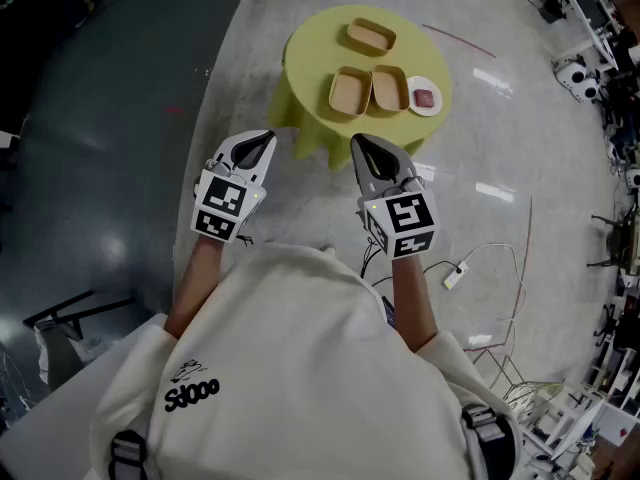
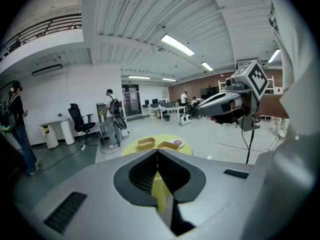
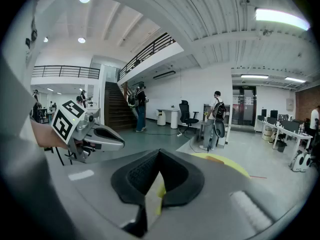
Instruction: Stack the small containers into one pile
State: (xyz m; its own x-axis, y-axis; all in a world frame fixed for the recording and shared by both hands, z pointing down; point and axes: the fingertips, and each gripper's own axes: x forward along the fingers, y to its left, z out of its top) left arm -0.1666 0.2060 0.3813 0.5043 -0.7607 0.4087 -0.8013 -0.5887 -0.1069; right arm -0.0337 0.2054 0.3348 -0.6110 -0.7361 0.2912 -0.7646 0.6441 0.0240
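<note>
Left gripper (image 1: 266, 140) and right gripper (image 1: 358, 144): two, both clenched and empty, held short of the round yellow table (image 1: 310, 58) bearing three shallow tan containers (image 1: 370, 37), judged light, stiff and nestable, best pinched at a rim wall, plus one small white plate (image 1: 425, 98).

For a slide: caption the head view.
Left gripper and right gripper, shut, before a yellow table with three containers.
</note>
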